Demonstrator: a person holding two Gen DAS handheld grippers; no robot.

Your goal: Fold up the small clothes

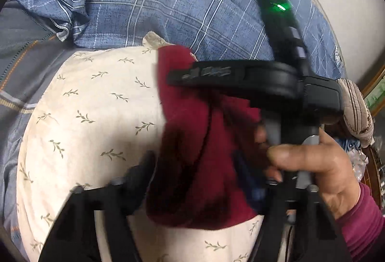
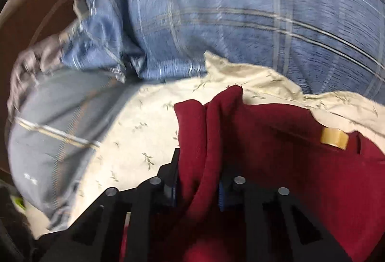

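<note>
The small dark red knit cloth [image 2: 276,141] is lying bunched on the cream leaf-print pillow [image 1: 96,105]. It is looking soft, light and floppy, so it is likely to sag. The right gripper [image 2: 198,192] is pinching a thick fold of it. The left gripper [image 1: 207,180] is standing open around the cloth, not squeezing. A hemmed edge is looking best to grab.

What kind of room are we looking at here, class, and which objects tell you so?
Most likely a bedroom: a cream leaf-print pillow lies against a blue plaid bedcover, with a dark red garment being folded on top of the pillow.
</note>
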